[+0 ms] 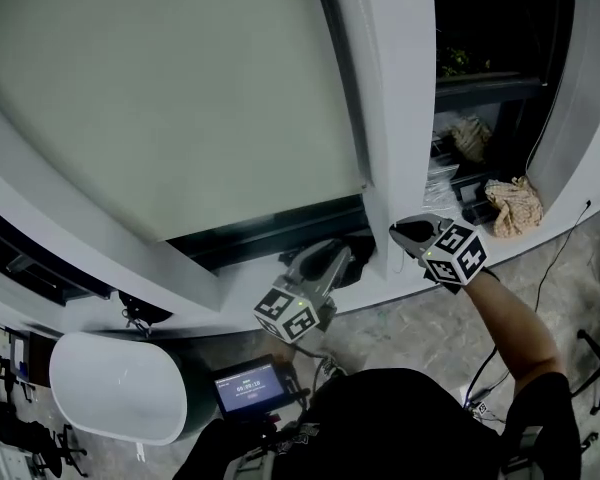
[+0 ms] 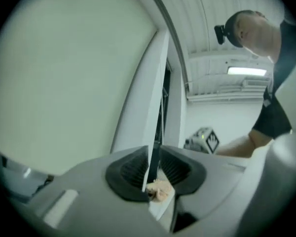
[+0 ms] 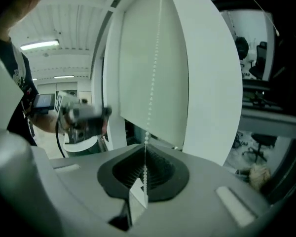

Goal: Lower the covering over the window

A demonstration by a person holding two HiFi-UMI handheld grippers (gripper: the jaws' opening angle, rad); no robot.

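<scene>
The blind [image 1: 170,98] hangs low over the window and fills the head view toward 10 o'clock. A dark strip of window [image 1: 270,233] shows under its bottom edge. The right gripper [image 3: 145,152] is clamped on the bead chain [image 3: 152,73], which runs up to 12 o'clock. The left gripper [image 2: 154,149], at 8 o'clock of the right, has its jaws slightly apart, pressing on nothing.

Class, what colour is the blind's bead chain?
White; the thin bead chain shows best in the right gripper view.
</scene>
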